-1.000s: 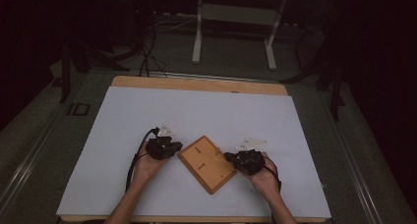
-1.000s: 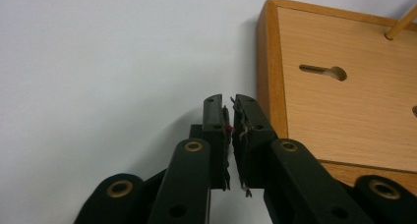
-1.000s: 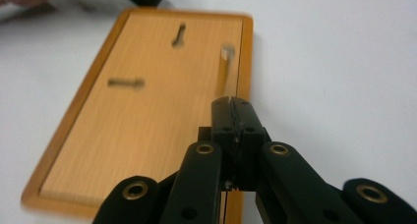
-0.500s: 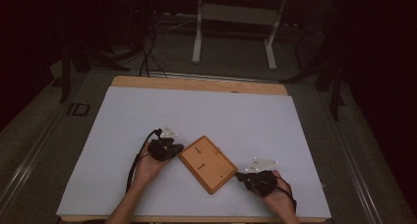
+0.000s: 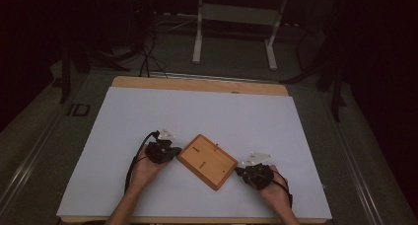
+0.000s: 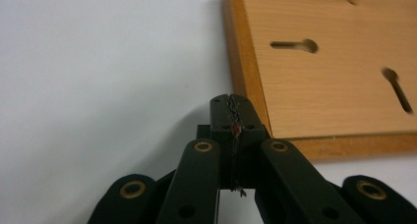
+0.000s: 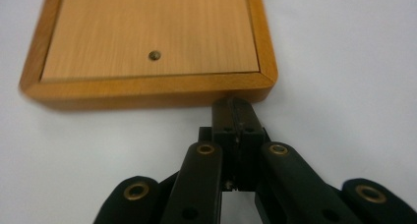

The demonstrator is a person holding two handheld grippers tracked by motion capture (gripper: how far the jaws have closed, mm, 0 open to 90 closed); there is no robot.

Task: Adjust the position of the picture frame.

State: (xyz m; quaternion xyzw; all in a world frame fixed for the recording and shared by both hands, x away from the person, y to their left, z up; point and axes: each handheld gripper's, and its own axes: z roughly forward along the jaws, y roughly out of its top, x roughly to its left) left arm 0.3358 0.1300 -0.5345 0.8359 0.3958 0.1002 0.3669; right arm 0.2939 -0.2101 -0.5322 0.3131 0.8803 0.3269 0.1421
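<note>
Lying flat on the white bench (image 5: 207, 116), a wooden board (image 5: 207, 161) sits turned at an angle near the front edge, between the person's two hands. Its upper face is a recessed panel inside a raised, rounded border, and the left gripper view shows keyhole slots (image 6: 294, 45) cut into that panel, while the right gripper view shows a small round screw head (image 7: 155, 55) set in it. The left claw (image 5: 173, 152) rests at the board's left corner; in the left gripper view the left claw's (image 6: 232, 102) jaws are clenched together with nothing between them, their tip right against the border's lower edge, though whether it truly touches the wood I cannot tell. The right claw (image 5: 240, 171) lies just off the board's right side, low on the bench; in the right gripper view the right claw (image 7: 235, 106) is likewise clenched on nothing, its tip close below the board's rounded corner. The left hand (image 5: 143, 171) and right hand (image 5: 274, 191) come in from the bench's front edge, each wrapped around its tool, with a black cable (image 5: 134, 158) looping away from the left one. Beyond the bench, the legs of a pale metal stand (image 5: 235, 27) show on a dark floor.
</note>
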